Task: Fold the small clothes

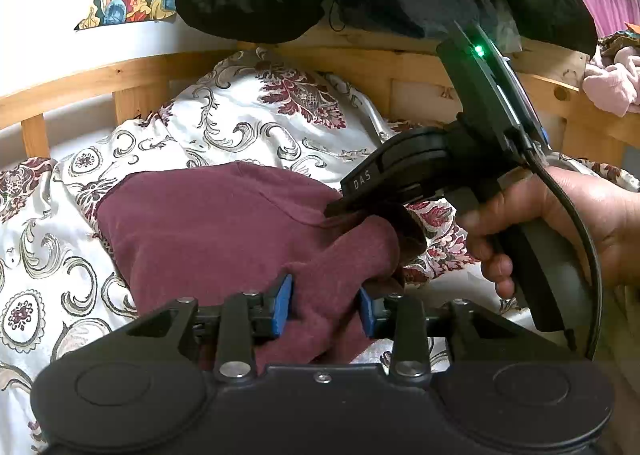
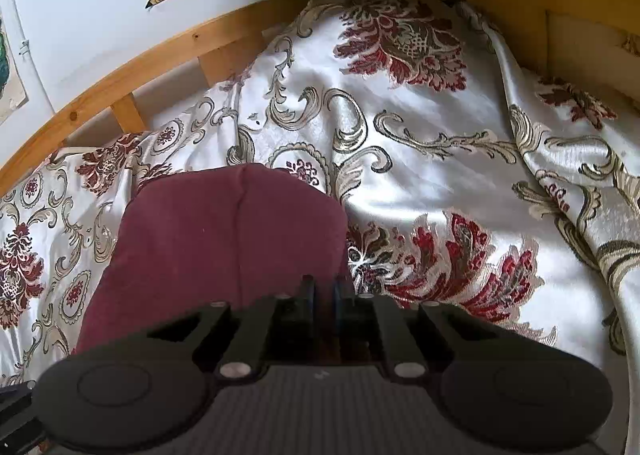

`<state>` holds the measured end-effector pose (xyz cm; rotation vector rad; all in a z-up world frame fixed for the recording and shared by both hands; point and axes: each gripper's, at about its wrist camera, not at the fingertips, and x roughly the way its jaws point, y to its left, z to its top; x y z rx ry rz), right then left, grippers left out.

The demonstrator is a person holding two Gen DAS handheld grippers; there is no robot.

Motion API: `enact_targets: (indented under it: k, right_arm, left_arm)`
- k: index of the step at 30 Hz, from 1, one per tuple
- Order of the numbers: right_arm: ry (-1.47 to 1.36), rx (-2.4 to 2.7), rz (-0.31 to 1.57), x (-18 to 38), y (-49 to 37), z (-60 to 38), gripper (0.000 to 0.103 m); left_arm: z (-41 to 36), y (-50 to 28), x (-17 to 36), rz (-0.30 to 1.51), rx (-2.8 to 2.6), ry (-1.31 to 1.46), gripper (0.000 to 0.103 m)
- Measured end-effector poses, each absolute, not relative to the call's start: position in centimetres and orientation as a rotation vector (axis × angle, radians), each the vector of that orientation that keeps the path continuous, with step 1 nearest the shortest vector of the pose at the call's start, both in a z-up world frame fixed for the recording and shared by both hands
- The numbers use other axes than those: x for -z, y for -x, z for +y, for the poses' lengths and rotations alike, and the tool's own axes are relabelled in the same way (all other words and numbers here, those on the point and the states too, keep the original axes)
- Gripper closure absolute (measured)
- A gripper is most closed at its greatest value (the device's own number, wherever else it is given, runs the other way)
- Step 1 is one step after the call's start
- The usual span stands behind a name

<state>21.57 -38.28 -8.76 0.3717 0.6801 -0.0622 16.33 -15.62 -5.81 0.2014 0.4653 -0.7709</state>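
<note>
- Spread [image 1: 48, 263] lies over the bed; the cloth [image 1: 208, 223], a small maroon piece, rests on it, already doubled into a thick pad, I judge.
- My left gripper [image 1: 326, 305] has its blue pads either side of a bunched near corner of the cloth, pressing it: grasping.
- My right gripper [image 2: 324, 287] is nearly clenched on a thin edge of the same cloth; in the left view its tip meets the cloth's right corner.
- My right hand [image 1: 560, 223] grips that tool's handle.
- Done, I think: the first fold. Left: one more fold, smoothing, letting go.
- Bed frame [image 2: 132, 55] stands behind.
</note>
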Motion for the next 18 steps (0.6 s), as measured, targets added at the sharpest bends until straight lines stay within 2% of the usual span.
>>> enact_targets:
  k: [4,6,8,9,11,15,16,18]
  right_arm:
    - [-0.389,0.067,0.697,9.0,-21.7,-38.5,0.087]
    - [-0.397,0.074,0.701,9.1,-21.6,-38.6,0.080]
    - [-0.402,0.082,0.704,9.1,-21.6,-38.8,0.074]
    - [-0.408,0.085,0.707,9.1,-21.6,-38.9,0.071]
    - [-0.419,0.091,0.712,9.2,-21.5,-39.2,0.066]
    - [-0.442,0.105,0.733,9.4,-21.4,-39.6,0.050]
    - [-0.445,0.105,0.741,9.4,-21.2,-39.7,0.048]
    - [-0.450,0.115,0.750,9.5,-20.9,-39.9,0.035]
  left_arm:
    - [-15.6,-16.3,5.9,0.473,0.780,-0.206,0.058]
    - [-15.6,-16.2,5.7,0.477,0.793,-0.194,0.049]
    - [-15.3,-16.1,5.5,0.484,0.812,-0.169,0.033]
    - [-15.2,-16.1,5.4,0.489,0.819,-0.154,0.030]
    - [-14.9,-15.8,5.0,0.495,0.820,-0.133,0.017]
    - [-14.2,-14.7,4.2,0.471,0.717,-0.143,0.000]
    - [-14.0,-14.5,4.1,0.460,0.691,-0.151,0.001]
    - [-13.6,-14.7,4.0,0.461,0.650,-0.150,0.001]
